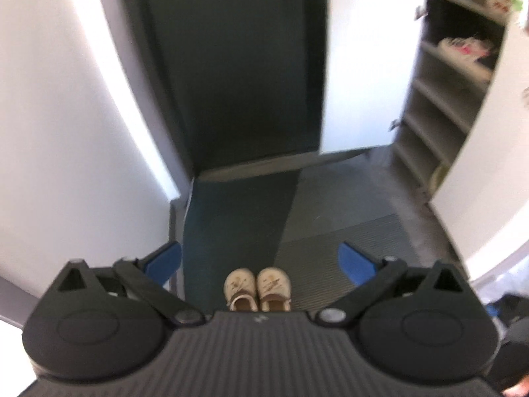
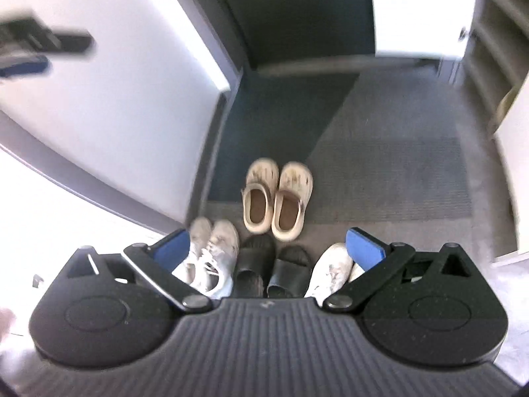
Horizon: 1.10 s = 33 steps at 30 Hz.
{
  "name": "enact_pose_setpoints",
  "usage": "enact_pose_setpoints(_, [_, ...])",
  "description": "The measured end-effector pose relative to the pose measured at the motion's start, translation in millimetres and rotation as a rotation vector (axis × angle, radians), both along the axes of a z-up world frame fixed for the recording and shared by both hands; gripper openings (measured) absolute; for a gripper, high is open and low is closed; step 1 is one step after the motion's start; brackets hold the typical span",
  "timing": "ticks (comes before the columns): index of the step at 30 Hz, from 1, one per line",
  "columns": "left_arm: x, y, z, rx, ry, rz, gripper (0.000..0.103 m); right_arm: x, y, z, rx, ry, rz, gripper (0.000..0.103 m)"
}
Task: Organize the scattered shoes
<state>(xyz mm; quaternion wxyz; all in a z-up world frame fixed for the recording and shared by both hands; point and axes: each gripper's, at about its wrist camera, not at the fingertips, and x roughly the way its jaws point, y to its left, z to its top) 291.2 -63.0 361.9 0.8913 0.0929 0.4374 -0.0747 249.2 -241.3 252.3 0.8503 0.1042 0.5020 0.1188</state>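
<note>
Floor (image 2: 396, 125) grey, wide bare stretch far and right. Dark door (image 1: 231, 66) far centre, threshold edge across floor. White wall (image 1: 66, 115) left, corner edge near shoes. Open shoe cabinet (image 1: 443, 99) far right, pale shoes on upper shelf.

Ribbed mat (image 2: 390, 178) right of beige clogs (image 2: 277, 198), which sit paired, toes far, on mat's left edge. Near row: white sneakers (image 2: 215, 254) left, black slides (image 2: 271, 268) centre, another white sneaker (image 2: 330, 268) right, close together.

Left claw (image 1: 259, 259) spread, empty, above clogs. Right claw (image 2: 269, 246) spread, empty, above near row.
</note>
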Motion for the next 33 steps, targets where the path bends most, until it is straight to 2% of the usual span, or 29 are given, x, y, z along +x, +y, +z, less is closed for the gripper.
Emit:
enact_pose_setpoints(3, [-5.8, -25.2, 39.8, 0.004, -0.038, 0.071, 0.103, -10.4, -44.0, 74.7, -0.024, -0.088, -0.048, 0.103])
enact_pose_setpoints(4, [-4.0, -38.8, 56.4, -0.02, -0.04, 0.099, 0.103, -14.6, -66.3, 103.8, -0.018, -0.127, -0.073, 0.103])
enact_pose_setpoints(6, [-2.4, -54.2, 70.4, -0.042, -0.041, 0.124, 0.103, -18.0, -104.7, 140.0, -0.003, -0.176, -0.093, 0.103])
enact_pose_setpoints(9, [3.0, -84.7, 86.5, -0.068, -0.061, 0.19, 0.103, -19.9, -153.4, 165.7, -0.026, -0.221, -0.077, 0.103])
enact_pose_setpoints(11, [8.6, -103.6, 99.4, -0.095, -0.069, 0.188, 0.103, -21.0, -181.1, 175.1, -0.054, -0.228, -0.091, 0.103])
enact_pose_setpoints(15, [25.9, -127.0, 116.8, -0.088, -0.115, 0.141, 0.103, -26.8, -226.2, 196.0, -0.046, -0.249, -0.178, 0.103])
enact_pose_setpoints(19, [55.0, -146.0, 128.4, -0.164, -0.139, 0.152, 0.103, -23.2, -253.2, 200.5, 0.002, -0.263, -0.28, 0.103])
enact_pose_setpoints(25, [109.4, -171.0, 128.7, -0.185, -0.155, 0.106, 0.103, 2.9, -266.1, 183.9, 0.039, -0.25, -0.354, 0.103])
enact_pose_setpoints(31, [209.2, -221.0, 96.7, -0.161, -0.14, -0.114, 0.103, 49.9, -285.5, 169.2, 0.041, -0.252, -0.436, 0.103])
enact_pose_setpoints(33, [263.5, -247.2, 80.5, -0.188, -0.141, -0.274, 0.103, 74.2, -293.8, 166.0, 0.021, -0.259, -0.477, 0.103])
